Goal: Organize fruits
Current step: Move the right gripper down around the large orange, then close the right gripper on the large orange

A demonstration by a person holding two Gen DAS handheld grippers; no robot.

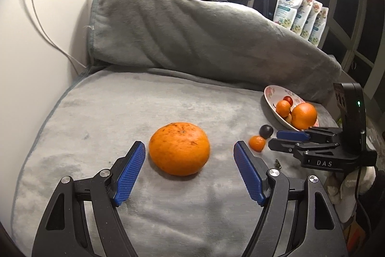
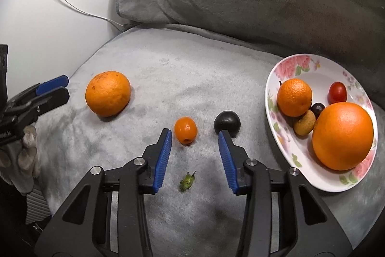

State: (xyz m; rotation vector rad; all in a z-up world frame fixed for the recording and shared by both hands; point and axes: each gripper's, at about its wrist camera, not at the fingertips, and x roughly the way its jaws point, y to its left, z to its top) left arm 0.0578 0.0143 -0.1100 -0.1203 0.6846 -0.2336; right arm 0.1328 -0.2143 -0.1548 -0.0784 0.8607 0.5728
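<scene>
Lining up on loose fruit: left gripper [image 1: 189, 154] spread around large orange [image 1: 179, 148]; right gripper [image 2: 195, 136] spread, empty, beside small orange [image 2: 185, 130]

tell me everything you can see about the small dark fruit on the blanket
The dark fruit is small, round and near black with a dull sheen, possibly a plum. It lies loose on the grey blanket, between the little orange fruit and the flowered plate, touching neither. The right tool sits open just before it, one blue pad overlapping its lower edge in view; contact is unclear.
</scene>
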